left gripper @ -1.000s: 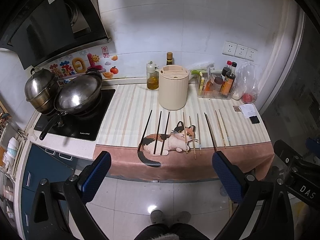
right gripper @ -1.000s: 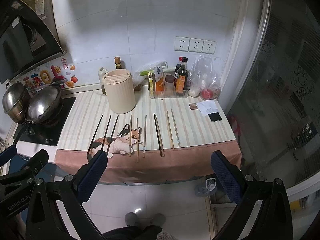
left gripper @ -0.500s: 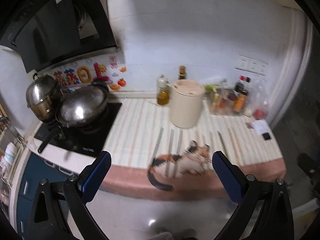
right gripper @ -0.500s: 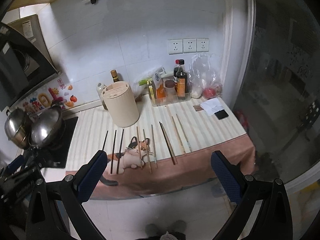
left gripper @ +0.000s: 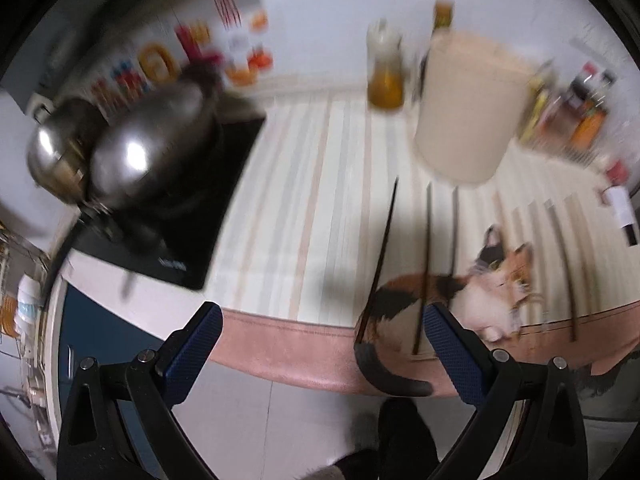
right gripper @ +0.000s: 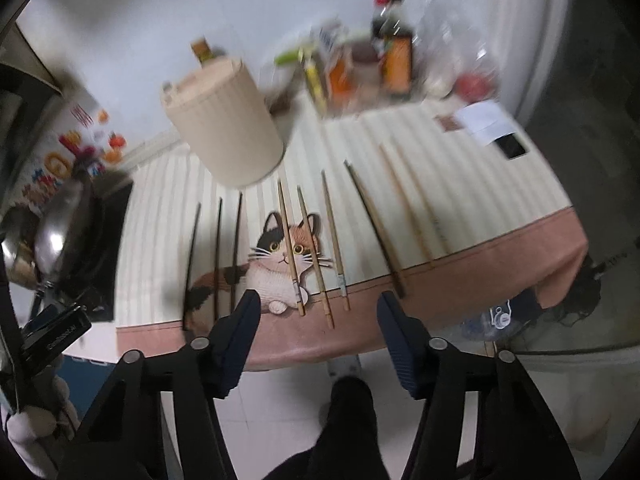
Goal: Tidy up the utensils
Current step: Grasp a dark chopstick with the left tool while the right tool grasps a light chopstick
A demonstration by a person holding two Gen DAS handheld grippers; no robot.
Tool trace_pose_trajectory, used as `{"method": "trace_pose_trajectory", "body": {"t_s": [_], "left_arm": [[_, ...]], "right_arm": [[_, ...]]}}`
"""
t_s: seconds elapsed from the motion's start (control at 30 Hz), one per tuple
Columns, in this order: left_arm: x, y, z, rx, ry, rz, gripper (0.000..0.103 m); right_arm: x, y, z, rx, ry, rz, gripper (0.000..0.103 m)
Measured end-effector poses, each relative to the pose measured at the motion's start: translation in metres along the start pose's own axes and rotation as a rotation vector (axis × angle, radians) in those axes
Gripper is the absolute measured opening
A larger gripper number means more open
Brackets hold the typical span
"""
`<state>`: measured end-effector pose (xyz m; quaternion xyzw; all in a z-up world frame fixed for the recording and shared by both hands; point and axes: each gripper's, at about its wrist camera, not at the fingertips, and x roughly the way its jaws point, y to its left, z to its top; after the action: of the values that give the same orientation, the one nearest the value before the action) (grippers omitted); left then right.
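Several chopsticks lie side by side on a striped cat-print mat (right gripper: pixel 460 184): dark ones (right gripper: pixel 218 256) at the left, light wooden ones (right gripper: pixel 310 252) in the middle, more at the right (right gripper: pixel 374 228). A beige cylindrical utensil holder (right gripper: pixel 224 124) stands behind them. In the blurred left wrist view the dark chopsticks (left gripper: pixel 426 268) and the holder (left gripper: pixel 468 108) show too. My left gripper (left gripper: pixel 320 324) is open and empty in front of the counter edge. My right gripper (right gripper: pixel 318 312) is open and empty, just before the near ends of the light chopsticks.
A wok (left gripper: pixel 156 148) and a pot (left gripper: pixel 56 156) sit on a black cooktop (left gripper: pixel 224 184) at the left. An oil bottle (left gripper: pixel 386 76) and a tray of sauce bottles (right gripper: pixel 360 72) stand against the back wall. Paper and a phone (right gripper: pixel 510 146) lie at the right.
Both grippers have moved forward and down toward the counter edge, so the mat and chopsticks look much larger. The right gripper's jaws stand narrower than before. Nothing was picked up.
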<state>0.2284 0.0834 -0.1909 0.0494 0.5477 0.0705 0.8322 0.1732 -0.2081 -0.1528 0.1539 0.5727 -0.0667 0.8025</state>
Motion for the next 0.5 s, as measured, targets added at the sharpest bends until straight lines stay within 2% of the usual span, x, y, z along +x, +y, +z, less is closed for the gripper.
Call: {"method": "trace_pose_trajectory", "body": {"t_s": [0.13,0.2,0.27,0.43,0.5], "left_arm": [[0.058,-0.005,0.011,0.002,0.098,-0.012,0.094],[0.086,-0.011,0.017,0.005,0.154,-0.012,0.08],[0.107,-0.02,0.025,0.011,0.196,-0.014,0.071],[0.151,-0.045,0.043,0.07,0.249,-0.005,0.07],[0.164,-0.053,0.049,0.1,0.256,0.01,0.07]], "right_arm": [[0.063,0.006,0.027,-0.022,0.096,0.003,0.059],[0.094,0.006,0.041,-0.02,0.147,0.01,0.058],[0.125,0.007,0.054,-0.024,0.192,0.009,0.055],[0.185,0.019,0.081,-0.063,0.297,-0.009,0.053],[0.203,0.025,0.091,-0.098,0.313,-0.044,0.053]]}}
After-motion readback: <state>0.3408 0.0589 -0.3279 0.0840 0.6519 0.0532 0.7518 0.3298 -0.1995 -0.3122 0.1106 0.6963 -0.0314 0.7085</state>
